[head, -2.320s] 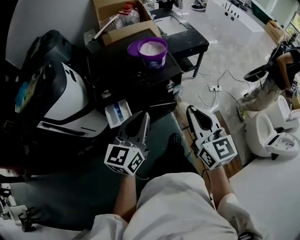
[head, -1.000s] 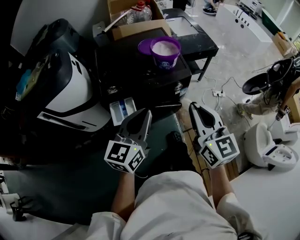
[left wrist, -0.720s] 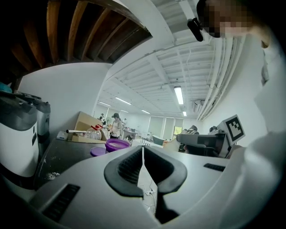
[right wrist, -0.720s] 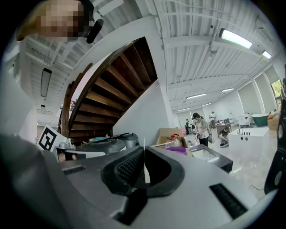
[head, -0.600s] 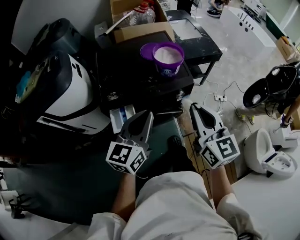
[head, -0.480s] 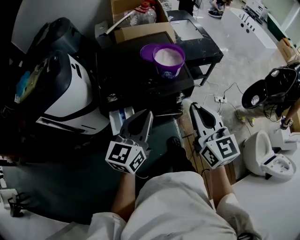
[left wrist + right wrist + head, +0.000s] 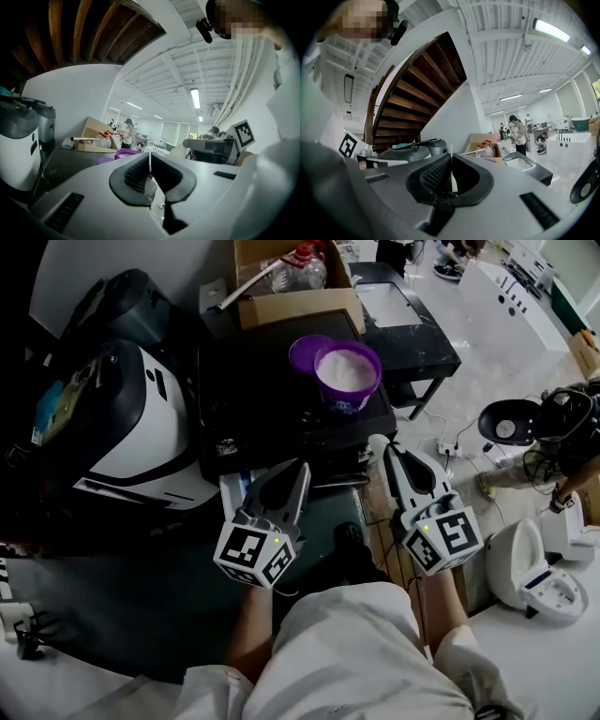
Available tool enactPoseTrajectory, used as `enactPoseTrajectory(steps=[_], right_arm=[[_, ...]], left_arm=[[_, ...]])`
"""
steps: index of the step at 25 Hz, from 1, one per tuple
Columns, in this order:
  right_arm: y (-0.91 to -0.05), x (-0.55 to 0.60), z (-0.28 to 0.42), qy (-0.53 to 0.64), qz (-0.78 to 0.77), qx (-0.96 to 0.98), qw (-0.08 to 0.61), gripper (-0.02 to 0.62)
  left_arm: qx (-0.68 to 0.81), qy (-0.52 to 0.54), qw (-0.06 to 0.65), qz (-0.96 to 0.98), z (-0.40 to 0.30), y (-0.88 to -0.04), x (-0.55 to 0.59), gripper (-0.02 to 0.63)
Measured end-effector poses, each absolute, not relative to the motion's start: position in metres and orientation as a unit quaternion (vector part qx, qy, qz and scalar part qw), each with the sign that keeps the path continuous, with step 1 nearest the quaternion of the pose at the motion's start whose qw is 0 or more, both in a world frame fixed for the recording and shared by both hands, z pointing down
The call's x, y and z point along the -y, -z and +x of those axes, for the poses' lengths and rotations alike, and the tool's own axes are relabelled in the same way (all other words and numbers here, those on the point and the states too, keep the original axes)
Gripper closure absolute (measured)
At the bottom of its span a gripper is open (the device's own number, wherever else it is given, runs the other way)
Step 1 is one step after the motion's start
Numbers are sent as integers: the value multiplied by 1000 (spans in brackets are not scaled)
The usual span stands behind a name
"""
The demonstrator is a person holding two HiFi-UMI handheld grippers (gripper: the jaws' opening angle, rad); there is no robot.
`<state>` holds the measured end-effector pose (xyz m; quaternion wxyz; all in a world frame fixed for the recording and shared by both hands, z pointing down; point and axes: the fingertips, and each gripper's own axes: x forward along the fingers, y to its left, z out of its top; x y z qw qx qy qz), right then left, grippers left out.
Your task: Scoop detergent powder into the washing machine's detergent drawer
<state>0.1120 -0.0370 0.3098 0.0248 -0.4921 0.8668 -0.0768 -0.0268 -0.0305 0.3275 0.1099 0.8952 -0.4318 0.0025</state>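
tub: likely light, thin plastic; powder spills easily, grip the rim
left gripper: jaws together, empty
right gripper: jaws together, empty

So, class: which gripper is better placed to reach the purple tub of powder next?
Probably the right gripper: its shut tips sit just below the purple tub. The left gripper hangs farther off, by the detergent drawer.

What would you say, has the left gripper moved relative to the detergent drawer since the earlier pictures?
Yes. The left gripper has come forward towards the detergent drawer and now overlaps its right part; earlier the drawer showed whole.
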Motion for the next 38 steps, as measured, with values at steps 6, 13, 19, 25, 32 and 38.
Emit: enactPoseTrajectory(steps=[6, 13, 19, 25, 32, 38], right_arm=[[-310, 69, 117, 81, -479, -874, 25, 580], [-316, 105, 123, 86, -462, -882, 25, 580], [-319, 133, 128, 88, -445, -891, 21, 580], [-329, 161, 135, 94, -430, -898, 13, 580], [-337, 190, 139, 105, -418, -902, 6, 580], [-342, 210, 140, 108, -409, -906, 0, 580]], left_arm=[[446, -5, 112, 888, -22, -327, 56, 579], [462, -8, 114, 879, -13, -330, 79, 580], [478, -11, 118, 871, -6, -333, 97, 580], [491, -14, 122, 862, 3, -337, 114, 579], [507, -18, 126, 853, 10, -342, 130, 580], [517, -21, 127, 846, 15, -345, 139, 580]])
